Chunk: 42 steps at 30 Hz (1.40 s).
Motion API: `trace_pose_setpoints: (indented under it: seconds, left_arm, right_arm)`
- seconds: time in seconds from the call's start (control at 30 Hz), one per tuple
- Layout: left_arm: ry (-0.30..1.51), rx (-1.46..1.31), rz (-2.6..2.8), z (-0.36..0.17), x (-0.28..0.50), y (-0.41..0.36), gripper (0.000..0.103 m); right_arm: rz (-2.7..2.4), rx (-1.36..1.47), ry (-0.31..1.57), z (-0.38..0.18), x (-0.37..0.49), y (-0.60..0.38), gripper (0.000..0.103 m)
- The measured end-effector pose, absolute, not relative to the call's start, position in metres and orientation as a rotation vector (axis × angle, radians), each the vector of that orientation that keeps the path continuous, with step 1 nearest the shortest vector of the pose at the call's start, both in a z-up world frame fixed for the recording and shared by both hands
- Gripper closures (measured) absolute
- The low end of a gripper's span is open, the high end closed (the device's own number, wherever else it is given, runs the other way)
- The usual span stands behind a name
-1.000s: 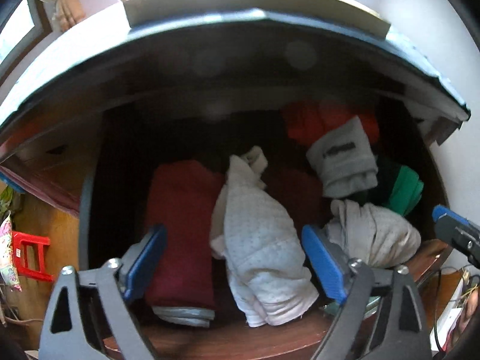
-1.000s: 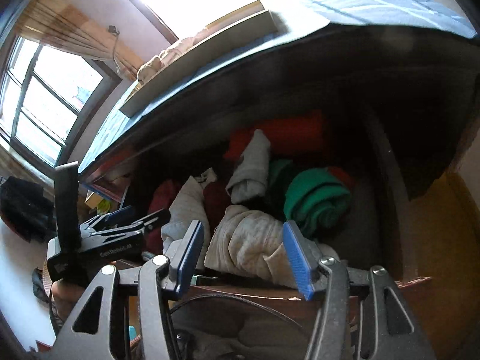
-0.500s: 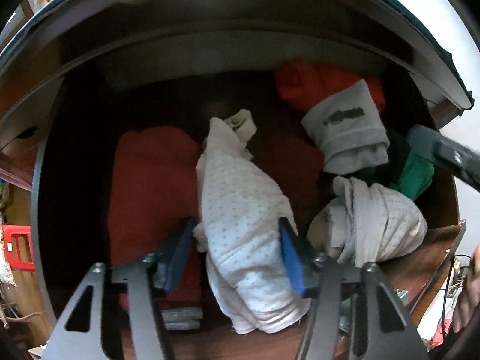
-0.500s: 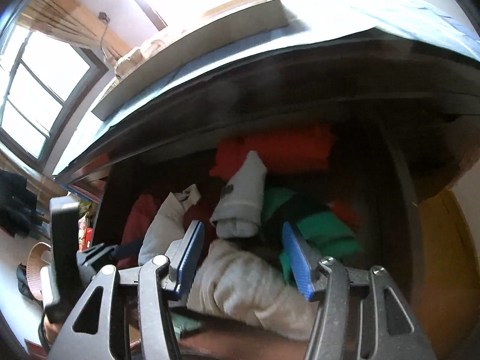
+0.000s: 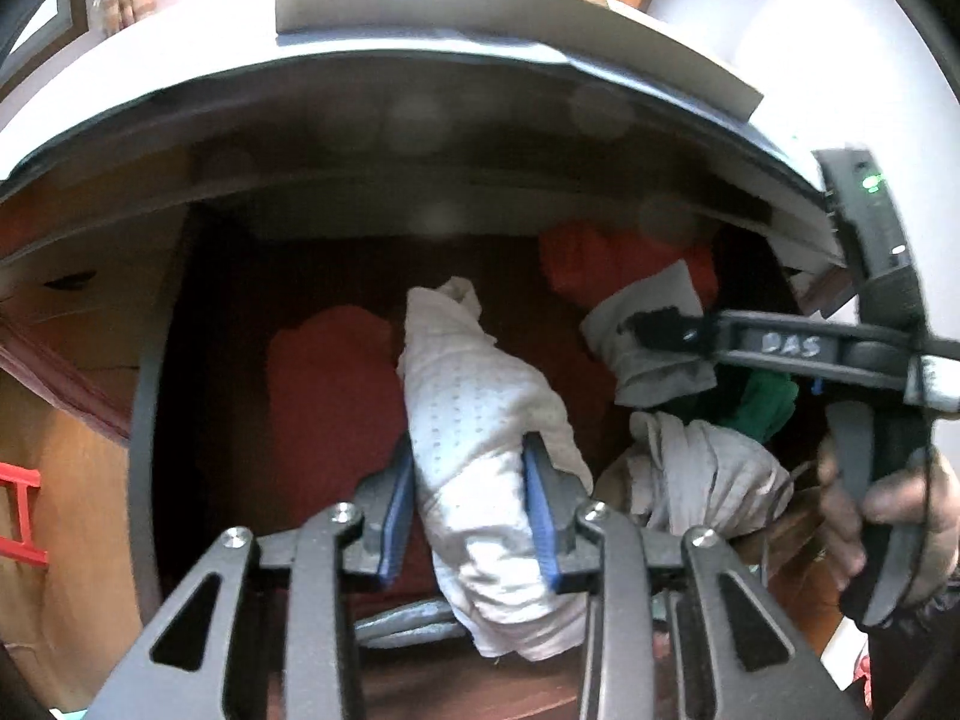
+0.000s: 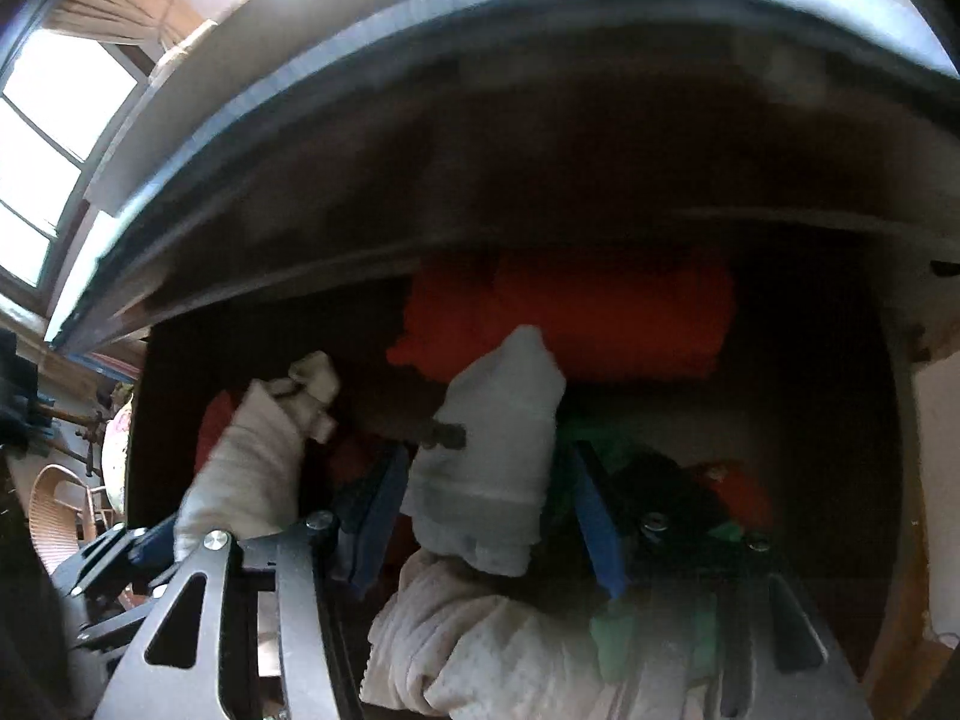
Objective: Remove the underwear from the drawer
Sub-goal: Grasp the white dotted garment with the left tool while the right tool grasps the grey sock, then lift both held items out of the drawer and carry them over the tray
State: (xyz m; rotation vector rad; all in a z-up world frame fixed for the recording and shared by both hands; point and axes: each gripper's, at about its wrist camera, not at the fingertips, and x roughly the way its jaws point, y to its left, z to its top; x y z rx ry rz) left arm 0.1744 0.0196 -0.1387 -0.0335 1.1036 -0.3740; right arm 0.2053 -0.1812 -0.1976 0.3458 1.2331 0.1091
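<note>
Underwear (image 5: 480, 420) pinched in closing left gripper (image 5: 474, 516), dark wooden drawer (image 5: 198, 360), right gripper (image 6: 489, 516) open, window (image 6: 54, 114) behind.

A red plastic stool (image 5: 21, 510) stands at the far left. A window (image 6: 42, 138) with a tan curtain (image 6: 126, 6) glows bright; a wicker chair (image 6: 57, 507) sits below.

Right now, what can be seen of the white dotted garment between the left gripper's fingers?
The white dotted garment is a soft, rolled bundle of thin fabric with a knotted tip at its far end. It lies lengthwise in the open drawer, beside a red folded garment. The left gripper, whose jaws have just been closing, pinches its middle with both blue pads.
</note>
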Motion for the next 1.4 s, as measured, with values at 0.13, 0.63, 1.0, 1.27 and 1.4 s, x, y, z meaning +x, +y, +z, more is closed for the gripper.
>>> trace_pose_setpoints:
  seconds: [0.13, 0.63, 1.0, 1.27, 1.4]
  left_arm:
    - [1.092, -0.044, -0.387, -0.136, 0.174, 0.023, 0.071]
    - [0.978, -0.038, -0.427, -0.099, 0.169, 0.019, 0.072]
    - [0.816, 0.043, -0.52, -0.037, 0.126, 0.011, 0.072]
    - [0.679, 0.058, -0.541, 0.01, 0.119, 0.01, 0.072]
    - [0.593, 0.06, -0.535, 0.034, 0.129, 0.007, 0.072]
  right_arm:
    - [0.12, 0.279, 1.251, -0.204, 0.208, -0.168, 0.046]
    - [0.206, 0.354, 1.122, -0.177, 0.175, -0.191, 0.081]
    - [0.303, 0.416, 0.929, -0.09, 0.121, -0.201, 0.081]
    - [0.317, 0.412, 0.81, -0.046, 0.099, -0.212, 0.081]
    - [0.305, 0.368, 0.757, -0.024, 0.107, -0.208, 0.081]
